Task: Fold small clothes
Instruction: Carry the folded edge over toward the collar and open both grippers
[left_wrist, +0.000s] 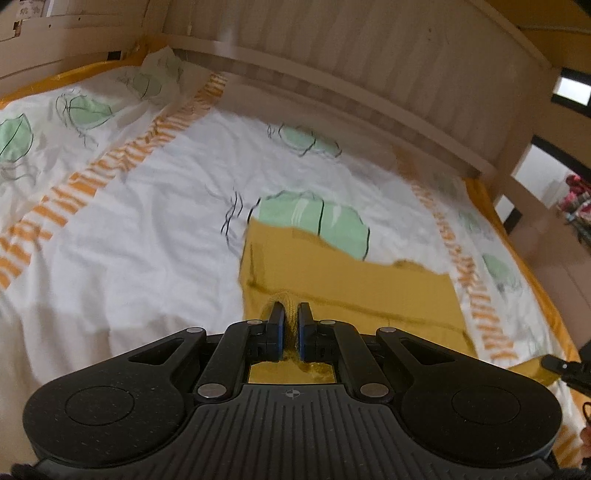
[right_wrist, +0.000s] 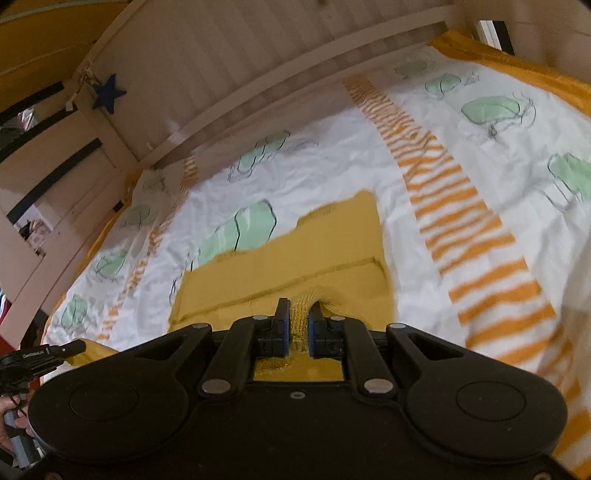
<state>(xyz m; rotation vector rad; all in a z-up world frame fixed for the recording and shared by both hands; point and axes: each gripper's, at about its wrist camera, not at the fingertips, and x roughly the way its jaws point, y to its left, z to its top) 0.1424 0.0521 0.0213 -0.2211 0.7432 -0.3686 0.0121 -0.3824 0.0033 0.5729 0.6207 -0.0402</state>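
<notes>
A mustard-yellow knitted garment (left_wrist: 332, 269) lies spread on a bed's white cover and reaches away from both grippers. My left gripper (left_wrist: 290, 312) is shut on a bunched ribbed edge of it, the fabric pinched between the blue pads. In the right wrist view the same garment (right_wrist: 295, 258) stretches ahead, and my right gripper (right_wrist: 299, 312) is shut on another bunch of its ribbed edge. The near edge is lifted off the cover at both grips. The other gripper's tip shows at the far right (left_wrist: 557, 363) and at the far left (right_wrist: 48, 352).
The bed cover (left_wrist: 166, 221) is white with green leaf prints and orange striped bands. A pale wooden bed rail (left_wrist: 369, 92) runs along the far side. A dark blue star (right_wrist: 108, 94) hangs on the bed frame. A hand (right_wrist: 11, 417) shows at the lower left.
</notes>
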